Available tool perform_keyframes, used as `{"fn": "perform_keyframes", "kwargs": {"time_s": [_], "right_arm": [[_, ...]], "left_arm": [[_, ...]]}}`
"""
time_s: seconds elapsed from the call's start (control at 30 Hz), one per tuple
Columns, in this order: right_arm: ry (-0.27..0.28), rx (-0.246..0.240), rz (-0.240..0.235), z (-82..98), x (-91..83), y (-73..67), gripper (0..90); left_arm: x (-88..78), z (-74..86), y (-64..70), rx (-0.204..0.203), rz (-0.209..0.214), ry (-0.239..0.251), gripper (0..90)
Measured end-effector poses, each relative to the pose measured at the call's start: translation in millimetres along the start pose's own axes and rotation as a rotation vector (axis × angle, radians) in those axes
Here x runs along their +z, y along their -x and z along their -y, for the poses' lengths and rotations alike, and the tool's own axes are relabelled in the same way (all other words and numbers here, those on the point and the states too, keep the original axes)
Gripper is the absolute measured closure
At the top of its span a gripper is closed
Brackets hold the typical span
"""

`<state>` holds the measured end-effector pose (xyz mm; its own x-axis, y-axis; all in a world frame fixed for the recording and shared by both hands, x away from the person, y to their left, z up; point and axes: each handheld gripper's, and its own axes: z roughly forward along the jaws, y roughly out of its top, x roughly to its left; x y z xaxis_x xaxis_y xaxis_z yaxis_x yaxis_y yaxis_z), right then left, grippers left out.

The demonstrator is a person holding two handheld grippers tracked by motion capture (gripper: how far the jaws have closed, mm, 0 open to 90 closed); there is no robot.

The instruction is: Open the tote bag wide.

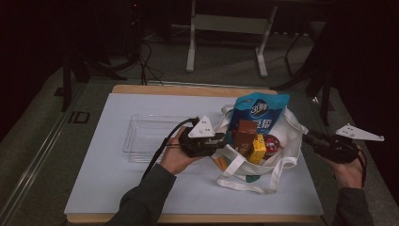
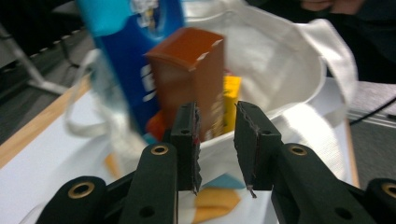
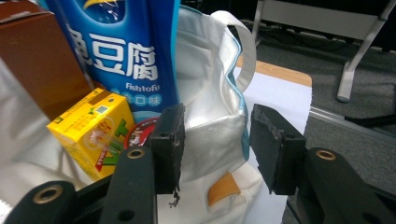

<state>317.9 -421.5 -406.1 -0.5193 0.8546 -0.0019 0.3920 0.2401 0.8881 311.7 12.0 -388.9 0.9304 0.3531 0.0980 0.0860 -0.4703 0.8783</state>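
Left claw (image 1: 221,140): mine, at the bag's (image 1: 287,141) left rim; jaws apart in the left gripper view, with rim cloth between them, not pinched.
Right claw (image 1: 308,139): at the right rim; jaws apart with cloth between them, grip unclear.
Bag: white tote on the table (image 1: 117,188), mouth open.
Inside: blue pack (image 1: 261,110), brown box (image 1: 245,134), yellow carton (image 1: 257,148).
Tray (image 1: 141,136): clear, left of the bag.

Left tongs (image 1: 221,138) and right tongs (image 1: 308,139), jaws parted, level.
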Motion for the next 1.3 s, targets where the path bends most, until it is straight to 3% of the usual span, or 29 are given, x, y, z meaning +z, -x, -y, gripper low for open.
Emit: {"fn": "perform_keyframes", "kwargs": {"time_s": [0.2,0.27,0.37,0.43,0.47,0.57,0.7,0.83,0.93,1.03,1.1,1.17,1.3], "right_arm": [[0.025,0.012,-0.007,-6.1,3.2,0.6,54.9],[0.018,0.012,0.001,-8.7,4.3,1.1,55.1],[0.006,0.010,0.004,-10.4,7.1,2.1,55.7],[-0.031,0.013,0.028,-10.4,14.6,5.5,59.4],[-0.031,0.013,0.028,-10.4,14.6,5.5,59.4],[-0.061,0.017,0.025,-6.7,25.4,7.6,77.0],[-0.074,0.010,0.023,-2.3,35.7,2.8,83.3],[-0.095,-0.001,0.024,-0.8,44.0,-1.9,83.7],[-0.113,-0.005,0.028,1.6,50.4,-2.9,83.8],[-0.147,-0.022,0.039,6.2,57.8,-5.2,83.8],[-0.159,-0.031,0.045,8.4,60.8,-5.6,83.8],[-0.183,-0.025,0.054,15.4,68.2,-5.2,83.9],[-0.204,0.001,0.065,27.1,77.9,-1.4,84.1]], "left_arm": [[17.6,-8.4,10.9,0.040,0.057,-0.014,66.2],[23.9,-9.9,13.1,0.058,0.080,-0.037,66.0],[31.0,-9.8,15.7,0.081,0.080,-0.072,66.2],[38.4,-7.4,16.6,0.084,0.105,-0.100,66.6],[38.4,-7.4,16.6,0.084,0.105,-0.100,67.7],[48.6,-0.1,20.1,0.096,0.103,-0.155,71.9],[58.9,9.8,23.8,0.111,0.086,-0.210,78.9],[65.0,16.1,24.0,0.111,0.074,-0.239,86.7],[67.4,18.5,25.0,0.118,0.066,-0.256,88.7],[74.6,24.9,26.5,0.135,0.062,-0.308,89.1],[74.6,24.9,26.5,0.135,0.062,-0.308,89.2],[84.2,34.2,28.8,0.103,0.060,-0.351,89.2],[94.3,46.1,30.8,0.102,0.046,-0.414,89.4]]}}
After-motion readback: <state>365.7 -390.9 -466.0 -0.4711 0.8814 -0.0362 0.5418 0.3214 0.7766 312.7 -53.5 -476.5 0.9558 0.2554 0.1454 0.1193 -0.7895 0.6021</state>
